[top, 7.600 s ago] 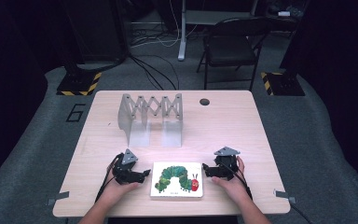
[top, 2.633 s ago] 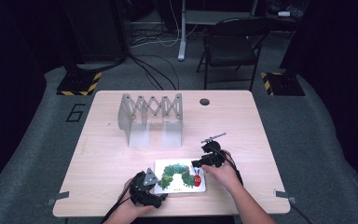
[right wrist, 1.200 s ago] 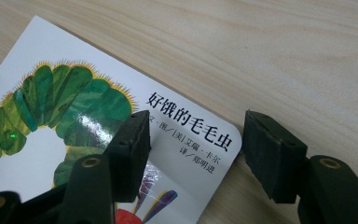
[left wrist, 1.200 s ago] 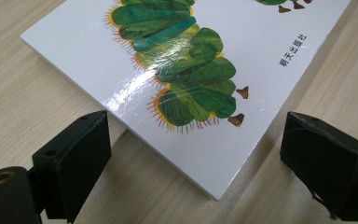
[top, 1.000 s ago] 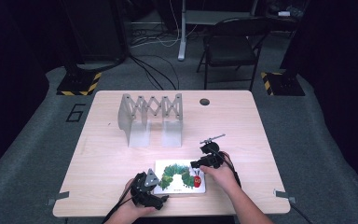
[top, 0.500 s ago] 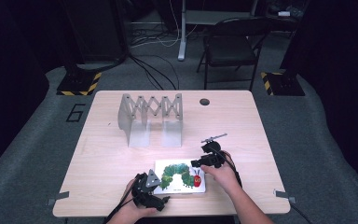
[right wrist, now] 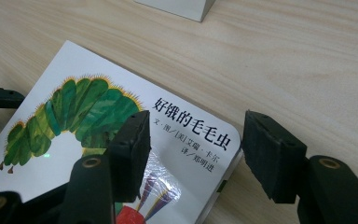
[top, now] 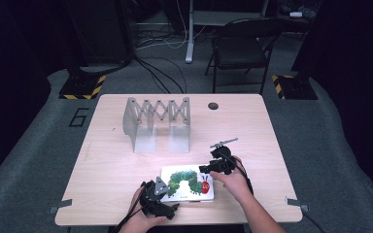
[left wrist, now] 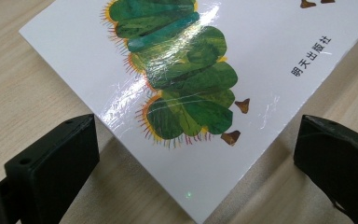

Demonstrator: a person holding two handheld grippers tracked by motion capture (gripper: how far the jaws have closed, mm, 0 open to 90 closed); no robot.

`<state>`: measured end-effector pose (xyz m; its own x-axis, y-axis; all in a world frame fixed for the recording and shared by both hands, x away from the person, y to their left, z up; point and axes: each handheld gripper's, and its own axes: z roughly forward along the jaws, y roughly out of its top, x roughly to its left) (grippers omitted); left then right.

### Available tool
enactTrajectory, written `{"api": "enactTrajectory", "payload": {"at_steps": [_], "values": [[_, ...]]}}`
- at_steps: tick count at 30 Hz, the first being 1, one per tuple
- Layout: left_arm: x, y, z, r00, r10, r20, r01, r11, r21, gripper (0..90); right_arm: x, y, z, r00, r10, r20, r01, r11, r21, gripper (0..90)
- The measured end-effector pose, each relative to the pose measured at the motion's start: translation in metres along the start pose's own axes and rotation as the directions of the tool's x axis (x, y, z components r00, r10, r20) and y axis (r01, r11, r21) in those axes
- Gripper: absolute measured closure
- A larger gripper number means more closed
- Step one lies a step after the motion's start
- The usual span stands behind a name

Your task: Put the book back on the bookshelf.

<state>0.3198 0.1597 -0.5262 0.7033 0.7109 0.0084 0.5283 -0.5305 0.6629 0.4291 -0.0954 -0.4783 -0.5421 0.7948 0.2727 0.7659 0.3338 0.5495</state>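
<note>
A white picture book (top: 187, 183) with a green caterpillar on its cover lies flat near the table's front edge. My left gripper (top: 170, 196) sits at its near left corner. In the left gripper view that corner of the book (left wrist: 182, 70) lies between the jaws of the left gripper (left wrist: 196, 154). These jaws have just been opening, with a gap on each side of the corner. My right gripper (top: 211, 170) is at the far right corner. In the right gripper view the right gripper (right wrist: 196, 149) has one jaw over the cover of the book (right wrist: 74, 126) and the other against its edge, closed on that corner.
A grey accordion-style rack (top: 158, 124) stands at the back middle of the wooden table (top: 102, 170). A round cable hole (top: 213, 106) lies behind the right hand. A folding chair (top: 240, 48) and floor cables are beyond the far edge.
Since the earliest frame the left gripper came to the book's near left corner and the right gripper to its far right corner. Over the last second the left jaws spread; the book stayed put.
</note>
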Motion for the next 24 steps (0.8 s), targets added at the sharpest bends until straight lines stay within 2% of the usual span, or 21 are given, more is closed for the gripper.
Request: {"api": "enactTrajectory", "payload": {"at_steps": [4,10,23,24], "values": [[-0.0006,0.0005,0.0011,0.9999,-0.007,-0.011,0.007,1.0,-0.006,0.0,0.0013,0.0007,-0.0025,1.0,0.003,0.0,-0.003,1.0,-0.008,41.8],[-0.0014,0.0038,0.0016,0.9994,-0.016,-0.029,0.017,0.9997,0.017,0.0,0.0018,0.0018,-0.0057,0.9999,-0.014,-0.003,0.014,1.0,-0.012,41.8],[-0.0014,0.0071,0.0027,0.9994,-0.025,-0.023,0.026,0.9989,0.038,0.0,0.007,0.0045,-0.0086,0.9998,-0.01,0.015,0.01,1.0,-0.016,41.8],[-0.0014,0.0072,0.0027,0.9994,-0.026,-0.025,0.027,0.9989,0.038,0.0,0.0062,0.0045,-0.0094,0.9996,-0.025,0.013,0.025,1.0,-0.016,41.7]]}}
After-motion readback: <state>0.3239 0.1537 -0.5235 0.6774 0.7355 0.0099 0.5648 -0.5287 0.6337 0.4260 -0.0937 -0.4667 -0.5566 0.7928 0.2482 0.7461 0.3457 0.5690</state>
